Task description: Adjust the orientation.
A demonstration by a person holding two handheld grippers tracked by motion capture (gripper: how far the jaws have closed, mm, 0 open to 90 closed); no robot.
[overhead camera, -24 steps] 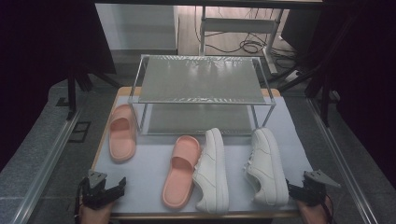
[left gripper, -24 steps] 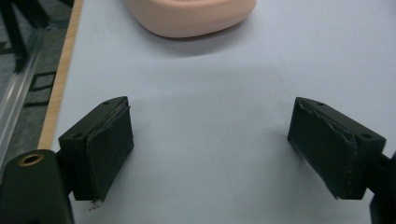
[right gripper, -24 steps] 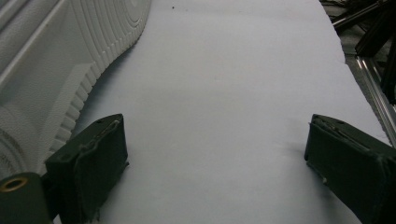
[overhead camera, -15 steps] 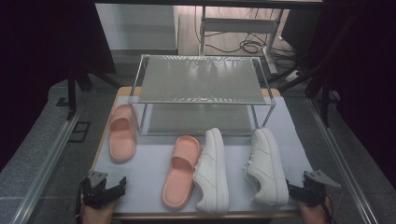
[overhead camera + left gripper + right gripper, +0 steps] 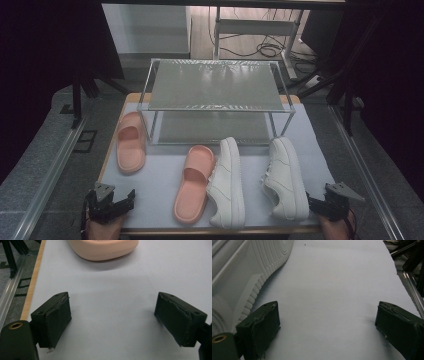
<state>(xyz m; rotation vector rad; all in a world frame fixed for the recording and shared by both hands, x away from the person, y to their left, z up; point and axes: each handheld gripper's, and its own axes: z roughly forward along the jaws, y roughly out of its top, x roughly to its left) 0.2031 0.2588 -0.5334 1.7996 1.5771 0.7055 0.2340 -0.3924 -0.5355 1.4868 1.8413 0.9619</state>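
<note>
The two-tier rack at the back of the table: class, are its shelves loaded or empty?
Empty. Both shelves of the rack are bare; both pink slippers and white sneakers lie on the table.

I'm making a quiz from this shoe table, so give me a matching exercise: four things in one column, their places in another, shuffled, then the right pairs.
Things:
1. left pink rubber slide sandal
2. right white lace-up sneaker
3. metal two-tier shoe rack
4. left gripper

Places:
A. far half of the table
B. near left corner of the table
C. beside the rack's left legs
D. nearest the right gripper

Pairs: 1-C, 2-D, 3-A, 4-B
</note>
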